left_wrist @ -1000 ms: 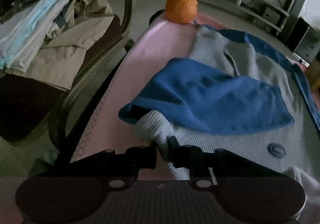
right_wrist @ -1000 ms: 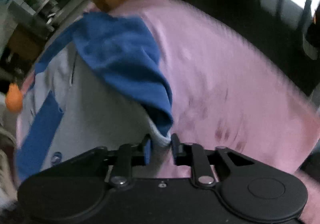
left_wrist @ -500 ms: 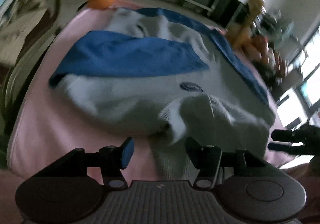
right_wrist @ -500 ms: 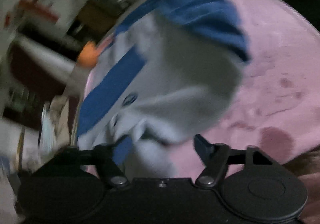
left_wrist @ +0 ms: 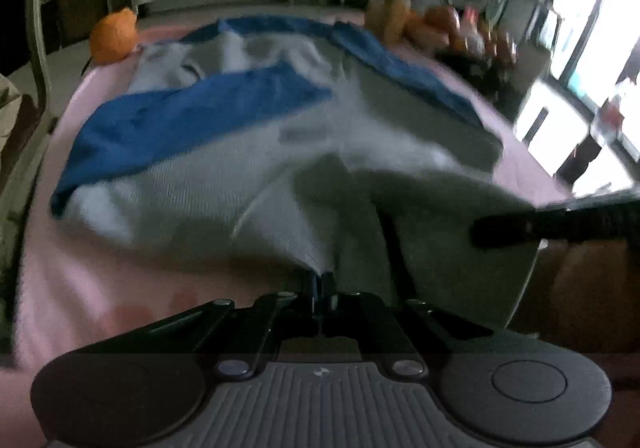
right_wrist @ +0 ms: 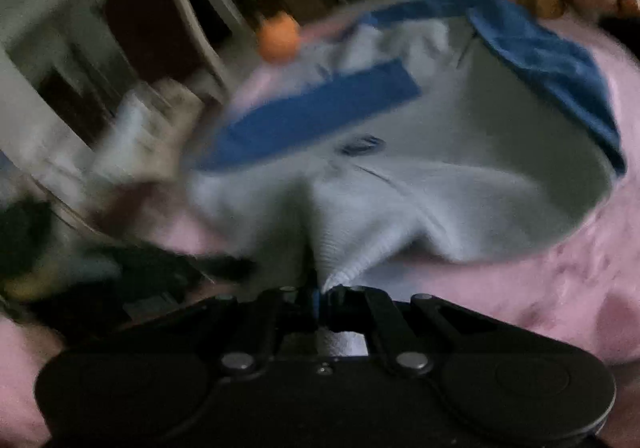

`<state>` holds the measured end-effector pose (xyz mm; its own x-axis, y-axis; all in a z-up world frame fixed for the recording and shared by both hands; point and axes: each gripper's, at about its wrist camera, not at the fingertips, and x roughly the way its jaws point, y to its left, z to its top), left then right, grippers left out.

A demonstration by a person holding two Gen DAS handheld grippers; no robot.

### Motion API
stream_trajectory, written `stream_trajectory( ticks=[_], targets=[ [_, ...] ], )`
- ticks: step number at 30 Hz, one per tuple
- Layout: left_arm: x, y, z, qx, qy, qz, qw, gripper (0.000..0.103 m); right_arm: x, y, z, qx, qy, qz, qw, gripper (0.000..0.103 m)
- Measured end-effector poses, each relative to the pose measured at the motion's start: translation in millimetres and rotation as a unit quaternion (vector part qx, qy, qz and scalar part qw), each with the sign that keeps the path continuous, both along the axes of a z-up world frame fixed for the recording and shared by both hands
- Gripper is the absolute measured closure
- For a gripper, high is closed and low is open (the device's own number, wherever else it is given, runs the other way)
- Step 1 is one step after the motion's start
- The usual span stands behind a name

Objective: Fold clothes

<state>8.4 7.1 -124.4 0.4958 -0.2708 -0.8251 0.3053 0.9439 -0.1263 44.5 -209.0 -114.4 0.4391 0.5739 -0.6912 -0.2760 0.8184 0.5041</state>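
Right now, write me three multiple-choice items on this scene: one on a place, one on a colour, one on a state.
1. Where is the orange ball?
A. at the far end of the pink cover, beyond the sweater
B. on top of the sweater
C. between the left fingers

2. What colours is the sweater?
A. red and white
B. grey and blue
C. all black

3. How is the left gripper?
A. wide open above the sweater
B. shut on nothing
C. shut on the sweater's near edge

Answers:
1. A: it sits on the pink cover past the sweater's collar end.
2. B: a grey knit body with blue sleeves.
3. C: its fingers pinch grey fabric; the right gripper does likewise.
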Motion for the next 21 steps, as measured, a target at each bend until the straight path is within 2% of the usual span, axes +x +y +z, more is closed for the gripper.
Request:
stream_trajectory(
  ticks=[1,2,3,5,6,7,8,10,12,14,17,19,21],
  targets=[
    [-0.3,2.0,-10.9,0.008,0.040,-0.001,0.9992,0.103,-3.7,-3.7,-2.3,-0.012,0.021,-0.010,1.000,0.099],
    [-0.3,4.5,-23.3,0.017,0.081,0.000,0.9966,0.103,-5.2,-5.1,-9.4,-0.044,0.052,-0.024,0.997,0.099],
    [-0.8,7.9,-31.0,0.025,0.104,0.004,0.9942,0.103,-5.7,-7.0,-19.0,-0.074,0.090,-0.038,0.992,0.098],
    [-0.2,20.3,-21.4,0.002,0.092,0.015,0.9957,0.102,-6.7,-10.0,-23.9,-0.095,0.126,-0.055,0.986,0.080],
    [0.3,26.6,-10.5,-0.016,0.074,0.017,0.9970,0.098,-7.5,-11.4,-23.4,-0.100,0.136,-0.062,0.984,0.076],
    [0.7,31.5,5.1,-0.029,0.043,0.015,0.9985,0.088,-7.3,-13.4,-14.8,-0.088,0.131,-0.065,0.985,0.068],
    [1.7,34.0,21.7,-0.030,0.008,0.012,0.9994,0.077,-6.4,-16.3,1.3,-0.060,0.113,-0.066,0.990,0.061],
    [9.6,31.7,51.9,-0.005,-0.059,0.017,0.9981,0.068,-3.0,-22.0,35.7,-0.002,0.072,-0.067,0.995,0.055],
    [19.1,28.0,81.3,0.024,-0.125,0.026,0.9915,0.068,8.6,-25.6,77.4,0.049,0.013,-0.070,0.996,0.050],
    [35.6,23.2,102.2,0.037,-0.173,0.043,0.9834,0.067,23.5,-27.9,114.7,0.080,-0.048,-0.082,0.992,0.047],
    [62.3,14.8,127.4,0.047,-0.229,0.068,0.9699,0.063,49.7,-32.3,150.5,0.116,-0.121,-0.110,0.980,0.047],
    [83.0,3.7,128.1,0.051,-0.239,0.076,0.9668,0.063,69.9,-38.6,160.0,0.138,-0.157,-0.135,0.969,0.049],
    [104.4,-7.7,118.7,0.061,-0.240,0.074,0.9661,0.063,91.1,-42.2,153.6,0.147,-0.170,-0.158,0.961,0.067]
  ],
)
